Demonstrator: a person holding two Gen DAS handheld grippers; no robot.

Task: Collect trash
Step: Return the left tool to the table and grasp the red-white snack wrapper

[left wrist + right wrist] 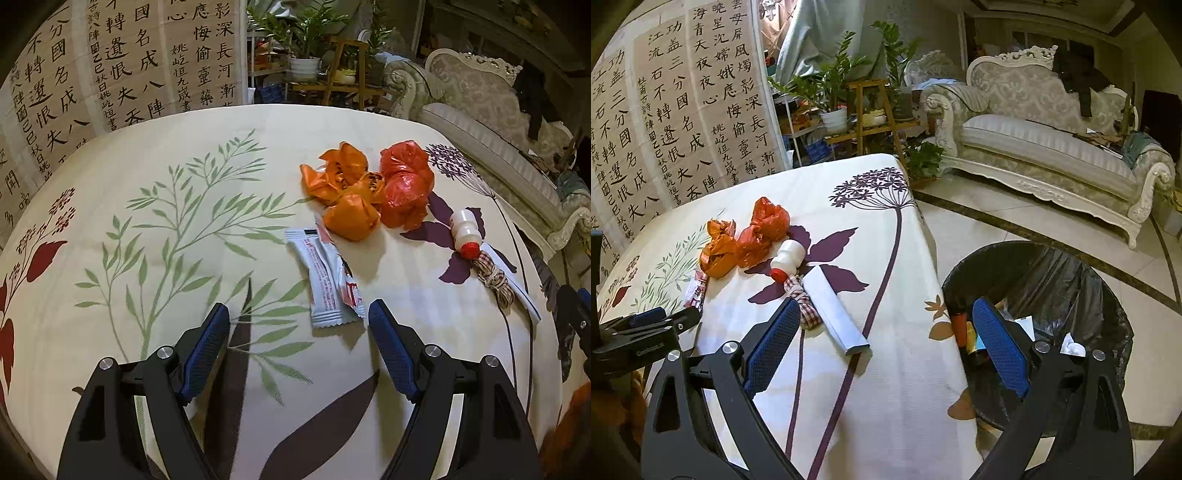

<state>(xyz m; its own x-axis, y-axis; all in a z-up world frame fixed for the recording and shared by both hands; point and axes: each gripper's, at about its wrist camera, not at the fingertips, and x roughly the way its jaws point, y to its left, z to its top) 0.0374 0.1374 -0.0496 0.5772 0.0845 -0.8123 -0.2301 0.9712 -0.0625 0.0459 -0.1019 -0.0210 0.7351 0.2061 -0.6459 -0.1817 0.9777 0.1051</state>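
Tech A: Orange crumpled plastic [345,190] lies on the floral tablecloth [147,229], touching a red plastic bag [406,184] on its right. Confirm remaining items.

Tech B: White-and-red snack wrappers [327,280] lie just in front of the orange plastic. A small white bottle with red cap [466,234] lies on its side to the right, its cap end against a checked cloth bundle tied with twine [495,282]. A flat white box [836,314] lies along the bundle on the side toward the table's right edge.

Tech A: Gripper states?

Tech B: The left gripper [299,314] hovers above the cloth with its jaws spread wide and nothing between them; the wrappers sit just ahead of its right finger. The right gripper [886,314] is likewise spread wide and empty. It straddles the table's right edge: its left finger is over the cloth beside the bundle, its right finger over the bin.

Tech A: Bin position and clearance?

Tech B: A black-lined trash bin [1071,280] stands on the tiled floor [1015,221], close against the table's right edge, with several discarded items already inside. Bare cloth extends left of the trash and between the trash and the near edge. A pale sofa [1052,147] stands well apart from the table, across open floor.
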